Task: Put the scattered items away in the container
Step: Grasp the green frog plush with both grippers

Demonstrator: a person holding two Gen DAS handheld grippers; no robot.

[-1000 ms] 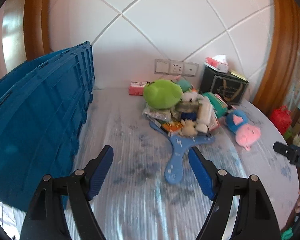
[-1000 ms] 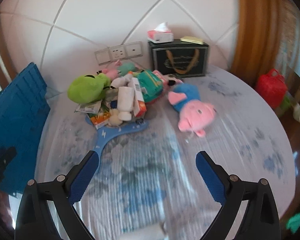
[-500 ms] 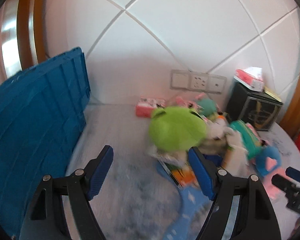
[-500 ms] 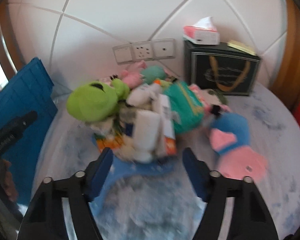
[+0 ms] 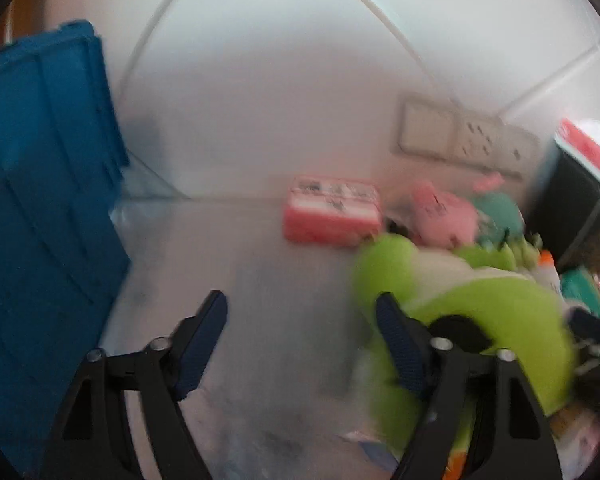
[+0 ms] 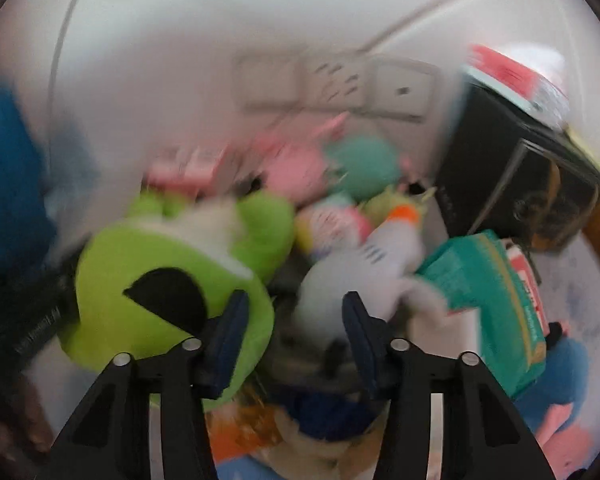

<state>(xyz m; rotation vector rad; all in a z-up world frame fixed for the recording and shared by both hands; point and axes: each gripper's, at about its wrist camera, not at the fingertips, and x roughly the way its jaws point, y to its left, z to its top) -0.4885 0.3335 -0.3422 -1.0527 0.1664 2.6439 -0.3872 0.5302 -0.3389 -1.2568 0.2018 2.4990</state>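
Observation:
The picture is blurred by motion. A blue crate stands at the left of the bed. The pile of items lies to the right, with a green plush at its near side. My left gripper hangs over bare bedding just left of the green plush, its jaws closing with nothing between them. My right gripper is low over the pile, between the green plush and a white soft toy. Its jaws are closing too, and only a dark gap shows between them.
A pink box, a pink plush and a teal plush lie behind the green one. A teal pack and a black box are at the right. Wall sockets sit behind the pile.
Both grippers have come forward and down, close to the pile. Both pairs of jaws have narrowed, the right pair much more. The green plush now fills much of both views.

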